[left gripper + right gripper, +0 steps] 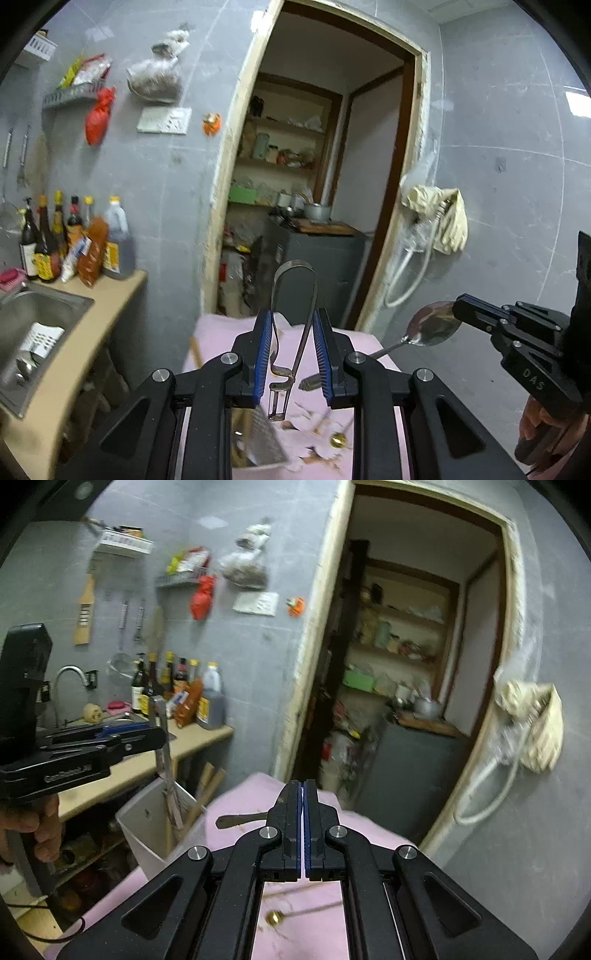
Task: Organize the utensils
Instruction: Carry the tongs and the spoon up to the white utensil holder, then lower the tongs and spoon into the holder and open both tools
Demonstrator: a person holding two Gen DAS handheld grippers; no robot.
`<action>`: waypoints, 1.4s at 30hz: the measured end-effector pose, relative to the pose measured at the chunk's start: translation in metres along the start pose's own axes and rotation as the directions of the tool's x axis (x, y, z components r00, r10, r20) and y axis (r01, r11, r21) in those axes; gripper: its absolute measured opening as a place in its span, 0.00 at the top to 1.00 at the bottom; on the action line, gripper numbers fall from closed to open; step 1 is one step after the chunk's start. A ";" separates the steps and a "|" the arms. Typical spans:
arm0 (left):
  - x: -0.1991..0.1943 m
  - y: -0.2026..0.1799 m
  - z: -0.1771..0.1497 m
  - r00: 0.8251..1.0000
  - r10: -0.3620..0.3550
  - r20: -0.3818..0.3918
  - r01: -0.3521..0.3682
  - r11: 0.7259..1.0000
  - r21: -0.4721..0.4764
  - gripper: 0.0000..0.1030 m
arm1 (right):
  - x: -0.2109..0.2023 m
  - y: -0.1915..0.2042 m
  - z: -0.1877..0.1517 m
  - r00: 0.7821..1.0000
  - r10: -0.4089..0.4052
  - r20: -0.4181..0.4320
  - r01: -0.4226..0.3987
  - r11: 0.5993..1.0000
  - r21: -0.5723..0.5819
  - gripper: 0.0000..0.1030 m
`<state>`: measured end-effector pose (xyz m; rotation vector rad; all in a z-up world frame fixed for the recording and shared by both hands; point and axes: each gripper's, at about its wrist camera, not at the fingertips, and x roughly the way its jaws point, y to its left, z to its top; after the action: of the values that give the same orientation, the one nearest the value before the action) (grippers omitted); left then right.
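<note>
The left gripper (291,354) has its jaws clamped on a metal peeler (291,332), long axis upright, blade hanging down above the pink table (221,332). Beyond, the right gripper (461,310) has its jaws fully closed on a spoon (436,328), whose handle points towards the peeler. The white utensil holder (147,823) at the table's left edge is nearer the left hand (40,827).

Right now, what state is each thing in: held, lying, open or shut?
Left tongs: shut on the peeler, held above the cloth.
Right tongs: shut on the spoon.
Grater: lying on the pink cloth.
White bin: upright, utensils standing in it.
</note>
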<state>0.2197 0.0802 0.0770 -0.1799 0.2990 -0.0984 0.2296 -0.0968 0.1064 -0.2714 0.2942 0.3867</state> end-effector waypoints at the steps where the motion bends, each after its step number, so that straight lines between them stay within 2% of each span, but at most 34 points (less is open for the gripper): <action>1: -0.002 0.004 0.002 1.000 0.004 0.007 -0.004 1.000 -0.002 0.79 | 0.000 0.005 0.005 1.000 0.010 0.008 -0.010 1.000 -0.015 0.99; 6: -0.004 0.023 0.006 0.999 0.040 0.030 -0.040 0.999 -0.009 0.79 | 0.003 0.034 0.022 0.998 0.049 0.026 -0.047 0.996 -0.078 0.99; 14: -0.004 0.041 -0.005 0.998 0.051 0.022 -0.050 0.998 -0.048 0.79 | 0.008 0.060 0.029 0.994 0.109 0.018 -0.105 0.986 -0.133 0.99; 21: 0.004 0.051 -0.020 0.999 0.053 0.009 -0.052 0.994 -0.092 0.79 | 0.015 0.078 0.021 0.993 0.111 -0.049 -0.119 0.966 -0.231 0.99; 26: 0.011 0.052 -0.033 0.998 0.055 -0.024 -0.057 0.994 -0.094 0.79 | 0.025 0.088 0.017 0.987 0.132 -0.096 -0.152 0.958 -0.243 0.99; 30: 0.018 0.053 -0.044 0.997 0.045 -0.067 -0.051 0.995 -0.089 0.79 | 0.039 0.092 0.009 0.977 0.160 -0.142 -0.189 0.957 -0.220 0.99; 35: 0.023 0.057 -0.054 0.993 0.044 -0.109 -0.055 0.994 -0.099 0.79 | 0.058 0.084 -0.005 0.953 0.244 -0.177 -0.265 0.959 -0.105 0.99; 42: 0.028 0.062 -0.062 0.987 0.038 -0.156 -0.059 0.990 -0.128 0.78 | 0.081 0.082 -0.028 0.919 0.339 -0.204 -0.347 0.938 -0.007 0.98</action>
<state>0.2318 0.1275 -0.0010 -0.2968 0.4637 -0.0439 0.2617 -0.0061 0.0372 -0.3018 0.5356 0.7161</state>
